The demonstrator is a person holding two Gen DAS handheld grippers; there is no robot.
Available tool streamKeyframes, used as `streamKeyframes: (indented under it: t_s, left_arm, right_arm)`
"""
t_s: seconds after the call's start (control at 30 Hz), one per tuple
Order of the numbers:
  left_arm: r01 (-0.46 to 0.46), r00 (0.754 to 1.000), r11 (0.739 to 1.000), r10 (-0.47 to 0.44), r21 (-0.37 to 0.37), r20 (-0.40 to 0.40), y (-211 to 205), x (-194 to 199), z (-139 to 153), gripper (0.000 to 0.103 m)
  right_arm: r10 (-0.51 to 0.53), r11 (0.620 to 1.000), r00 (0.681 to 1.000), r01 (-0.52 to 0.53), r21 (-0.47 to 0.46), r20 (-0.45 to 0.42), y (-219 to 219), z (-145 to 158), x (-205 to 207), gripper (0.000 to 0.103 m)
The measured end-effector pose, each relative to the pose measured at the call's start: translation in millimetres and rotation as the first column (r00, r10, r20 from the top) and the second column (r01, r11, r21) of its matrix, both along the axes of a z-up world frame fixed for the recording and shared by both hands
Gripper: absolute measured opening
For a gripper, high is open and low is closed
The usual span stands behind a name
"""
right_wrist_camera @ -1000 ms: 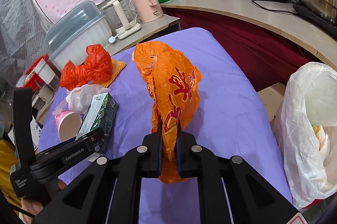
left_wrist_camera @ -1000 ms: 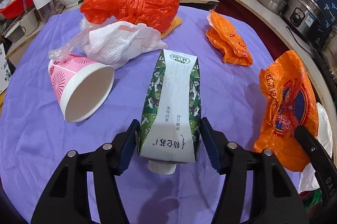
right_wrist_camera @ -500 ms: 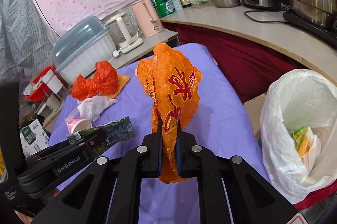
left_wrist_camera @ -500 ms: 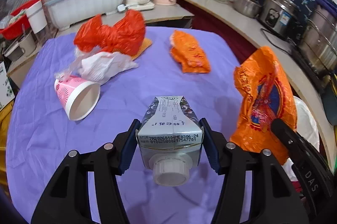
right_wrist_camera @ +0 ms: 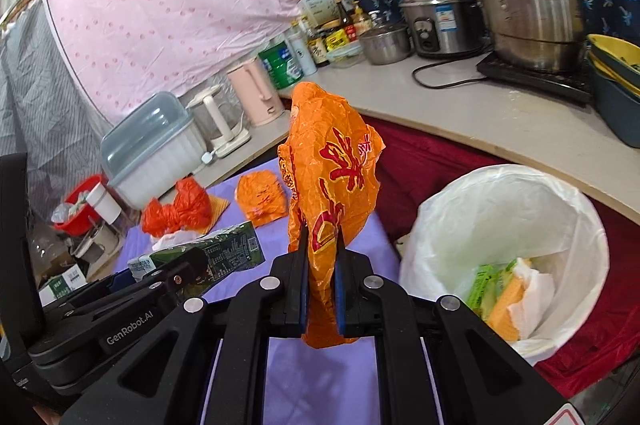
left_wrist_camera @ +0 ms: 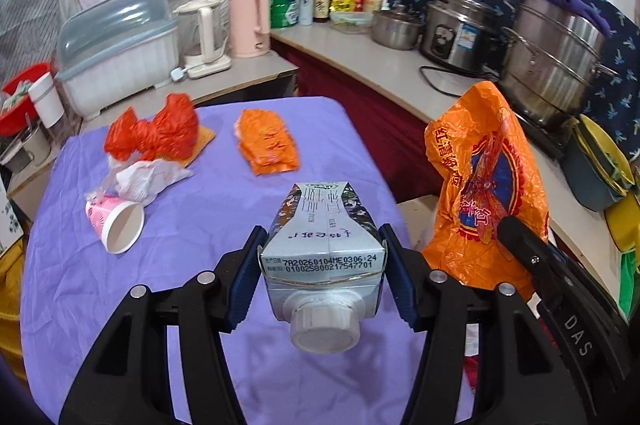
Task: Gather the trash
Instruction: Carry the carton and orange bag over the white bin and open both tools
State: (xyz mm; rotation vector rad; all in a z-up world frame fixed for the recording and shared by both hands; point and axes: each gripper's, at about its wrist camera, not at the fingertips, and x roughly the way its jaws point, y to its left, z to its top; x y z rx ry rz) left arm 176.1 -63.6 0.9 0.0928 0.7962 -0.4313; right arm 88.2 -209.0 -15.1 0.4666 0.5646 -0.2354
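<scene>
My left gripper (left_wrist_camera: 322, 265) is shut on a green and white milk carton (left_wrist_camera: 322, 237), held above the purple table with its cap toward the camera. The carton also shows in the right wrist view (right_wrist_camera: 216, 253). My right gripper (right_wrist_camera: 320, 257) is shut on a crumpled orange plastic bag (right_wrist_camera: 332, 165), held up over the table's right edge; the bag shows in the left wrist view (left_wrist_camera: 484, 185). A bin lined with a white bag (right_wrist_camera: 508, 209) stands to the right, with scraps inside.
On the purple table (left_wrist_camera: 200, 209) lie a red plastic bag (left_wrist_camera: 156, 133), an orange wrapper (left_wrist_camera: 266, 145), crumpled white tissue (left_wrist_camera: 148, 177) and a tipped pink paper cup (left_wrist_camera: 116, 225). A counter (right_wrist_camera: 480, 113) with pots, kettles and bottles curves behind.
Both grippers have risen and moved right with their loads. The carton left the table. The lined bin has come fully into the right wrist view.
</scene>
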Motion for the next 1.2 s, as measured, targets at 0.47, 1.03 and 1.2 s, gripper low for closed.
streamKeyframes:
  t_s: [0.47,1.03,1.2]
  left_arm:
    - [0.182,0.982,0.983,-0.183,0.019,0.048,-101,-58,18,0.054]
    - [0.311,0.950,0.949,-0.312,0.059,0.014,-175,-88,-7,0.054]
    - [0.334,0.942,0.940,-0.335,0.070,0.002,-189,-84,-18,0.054]
  right_arm:
    - [-0.169,0.985,0.985,0.168,0.030,0.037,-80,6,-81,0.009]
    - [-0.260,0.965,0.965,0.261,0.020,-0.041,-134,-21,-116,0.009]
    - [-0.265,0.964,0.961,0.267,0.015,-0.075,-141,-32,-112,0.009]
